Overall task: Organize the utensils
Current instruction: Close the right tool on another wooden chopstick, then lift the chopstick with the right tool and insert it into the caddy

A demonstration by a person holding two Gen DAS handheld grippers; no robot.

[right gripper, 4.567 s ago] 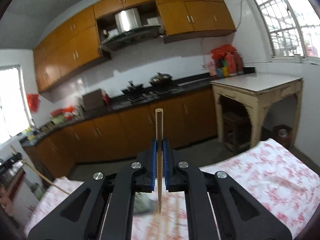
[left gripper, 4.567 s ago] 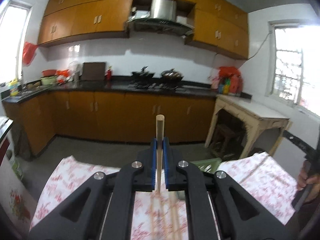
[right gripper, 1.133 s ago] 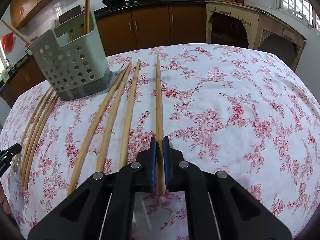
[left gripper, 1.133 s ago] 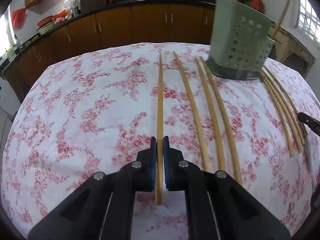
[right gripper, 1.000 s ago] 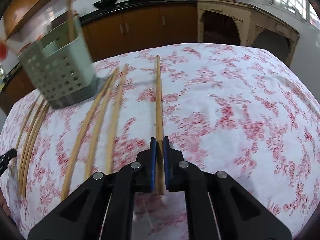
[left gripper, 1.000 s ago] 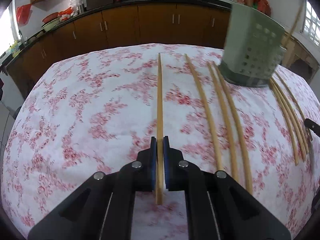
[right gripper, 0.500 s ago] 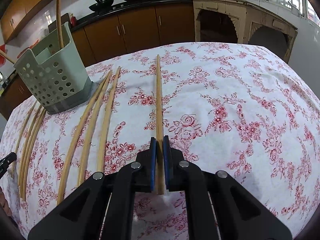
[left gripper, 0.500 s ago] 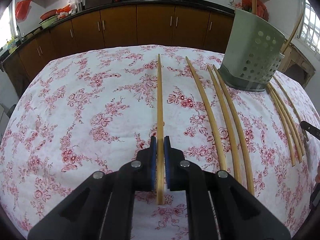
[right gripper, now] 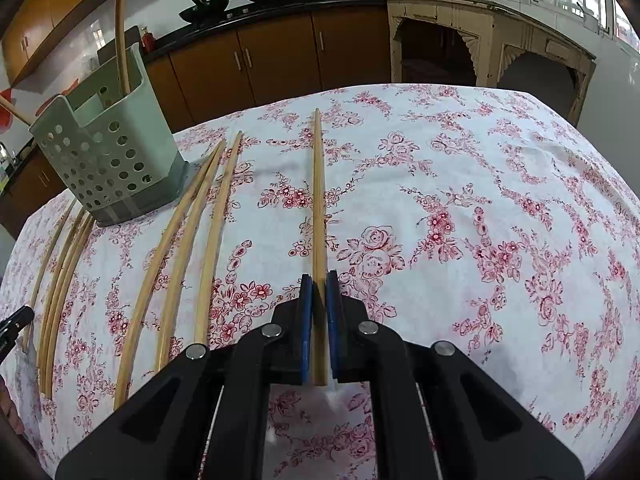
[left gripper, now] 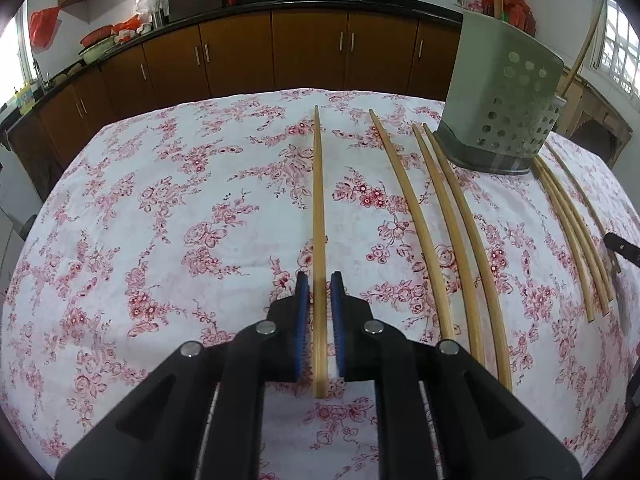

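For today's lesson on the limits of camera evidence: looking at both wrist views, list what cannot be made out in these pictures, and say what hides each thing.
- Left wrist view: the near part of the floral tablecloth, covered by the left gripper.
- Right wrist view: the lower ends of the chopsticks standing in the green holder, hidden by its walls.
- Left wrist view: the right gripper, cut off by the picture's edge.
- Both views: the counter items, too small.
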